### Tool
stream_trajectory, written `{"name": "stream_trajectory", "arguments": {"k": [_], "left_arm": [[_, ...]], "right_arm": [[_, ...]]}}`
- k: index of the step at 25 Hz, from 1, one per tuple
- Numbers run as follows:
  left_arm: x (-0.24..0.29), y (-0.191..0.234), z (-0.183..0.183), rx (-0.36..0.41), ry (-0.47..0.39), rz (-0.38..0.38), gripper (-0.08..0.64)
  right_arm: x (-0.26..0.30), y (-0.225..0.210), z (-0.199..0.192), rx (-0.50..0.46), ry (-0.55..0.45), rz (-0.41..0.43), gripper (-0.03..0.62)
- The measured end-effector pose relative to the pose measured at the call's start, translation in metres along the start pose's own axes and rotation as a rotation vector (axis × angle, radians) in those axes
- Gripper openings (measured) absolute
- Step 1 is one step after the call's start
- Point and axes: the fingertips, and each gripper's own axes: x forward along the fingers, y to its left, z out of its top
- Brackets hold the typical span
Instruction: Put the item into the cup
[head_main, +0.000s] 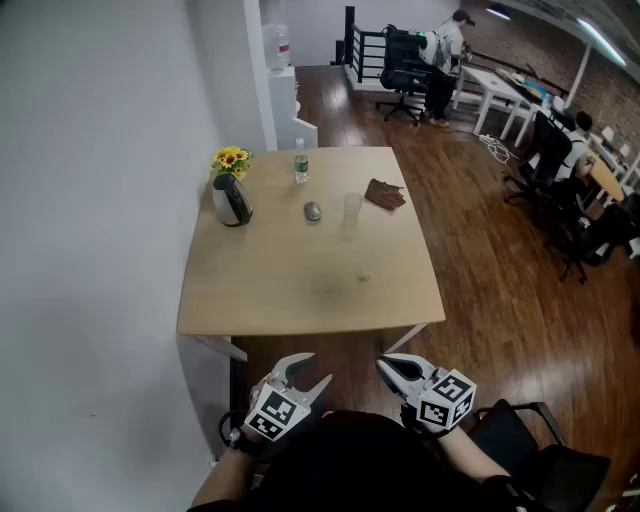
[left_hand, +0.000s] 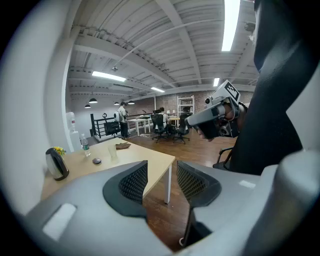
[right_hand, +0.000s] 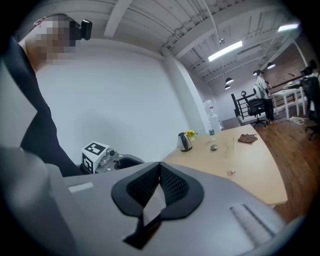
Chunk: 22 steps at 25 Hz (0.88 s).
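Observation:
A clear plastic cup (head_main: 352, 206) stands on the far half of the light wooden table (head_main: 300, 300), also seen as the cup (left_hand: 112, 151) and the cup (right_hand: 230, 144). A small grey rounded item (head_main: 313, 211) lies just left of it. A tiny red-and-white item (head_main: 362, 278) lies nearer the middle, seen too as the tiny item (right_hand: 231, 173). My left gripper (head_main: 312, 369) hangs open and empty below the table's near edge. My right gripper (head_main: 386, 366) is beside it, shut with nothing between its jaws. Both are well short of the cup.
A steel kettle (head_main: 232, 200) and yellow flowers (head_main: 231, 158) stand at the far left corner, a water bottle (head_main: 300, 166) at the back, a brown cloth (head_main: 385, 194) to the cup's right. A white wall runs along the left. Office chairs and people are far behind.

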Motion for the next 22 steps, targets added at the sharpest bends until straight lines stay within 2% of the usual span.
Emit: {"name": "stream_trajectory", "arguments": {"k": [11, 22], "left_arm": [[0.009, 0.022, -0.007, -0.025, 0.009, -0.003, 0.178], [0.067, 0.073, 0.002, -0.051, 0.036, 0.033, 0.178]], "right_arm": [[0.018, -0.021, 0.003, 0.002, 0.006, -0.020, 0.009], [0.061, -0.091, 0.029, 0.025, 0.032, 0.040, 0.012]]}}
